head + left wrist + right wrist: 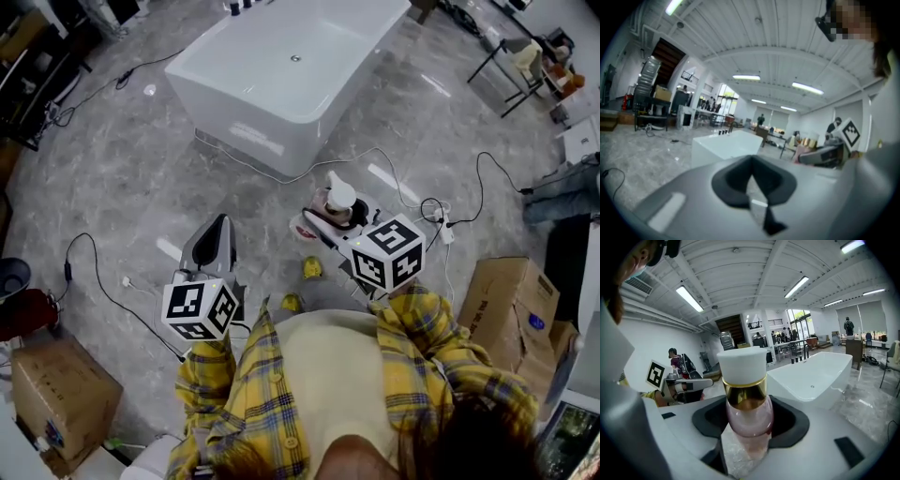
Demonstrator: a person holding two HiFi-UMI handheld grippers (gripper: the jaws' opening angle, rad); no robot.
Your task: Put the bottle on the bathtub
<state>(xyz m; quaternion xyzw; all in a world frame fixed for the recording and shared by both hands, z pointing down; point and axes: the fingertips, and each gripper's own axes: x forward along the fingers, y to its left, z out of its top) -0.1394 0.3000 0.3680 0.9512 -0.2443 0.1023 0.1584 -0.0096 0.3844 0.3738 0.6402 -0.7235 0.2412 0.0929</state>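
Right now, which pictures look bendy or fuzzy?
Both gripper views bend everything round, with dark corners; left gripper view is fuzzy at its jaws; right gripper view shows the bottle sharp; head view has glare streaks on the floor.

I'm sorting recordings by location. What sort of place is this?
Probably a large workshop or lab hall, not a home bathroom. The freestanding bathtub stands alone on an open stone-look floor, with loose cables trailing across it and cardboard boxes nearby.

A left cardboard box (56,389), a right cardboard box (514,298) and loose cables (94,248) lie on the grey floor (112,169).
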